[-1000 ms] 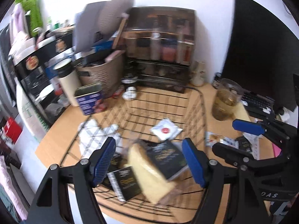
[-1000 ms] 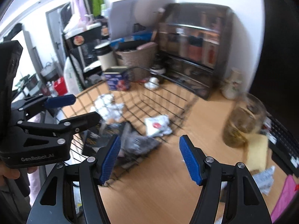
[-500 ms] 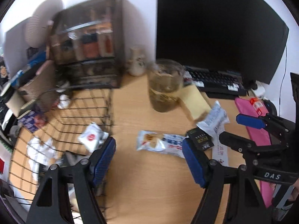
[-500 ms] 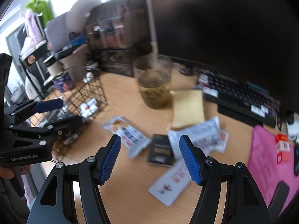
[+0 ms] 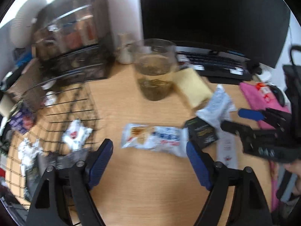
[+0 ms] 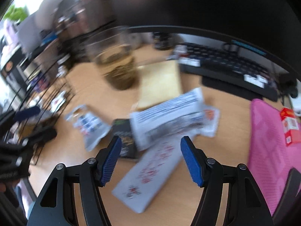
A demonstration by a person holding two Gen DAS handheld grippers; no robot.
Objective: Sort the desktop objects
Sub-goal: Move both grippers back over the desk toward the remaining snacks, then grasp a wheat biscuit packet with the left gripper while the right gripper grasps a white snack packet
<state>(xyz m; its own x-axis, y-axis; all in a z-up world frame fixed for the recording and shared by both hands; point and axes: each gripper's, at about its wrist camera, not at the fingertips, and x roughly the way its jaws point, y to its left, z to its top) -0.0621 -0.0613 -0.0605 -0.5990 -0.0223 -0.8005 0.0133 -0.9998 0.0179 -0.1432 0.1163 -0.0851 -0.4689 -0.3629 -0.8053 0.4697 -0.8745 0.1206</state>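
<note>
Snack packets (image 5: 156,138) lie loose on the desk (image 5: 143,184) beside the wire basket (image 5: 75,101) as both empty, wide-open grippers (image 5: 149,162) (image 6: 149,160) swing back from it, apparently for another pick.

I'm at a home desk setup: a wooden counter (image 5: 150,179) with a dark monitor (image 5: 212,13) and black keyboard (image 5: 212,62) at the back. A glass jar of tea (image 5: 155,69), snack packets (image 5: 154,139), a wire basket (image 5: 75,101) and a smoky drawer organiser (image 5: 73,45) crowd it like someone's lived-in room.
</note>
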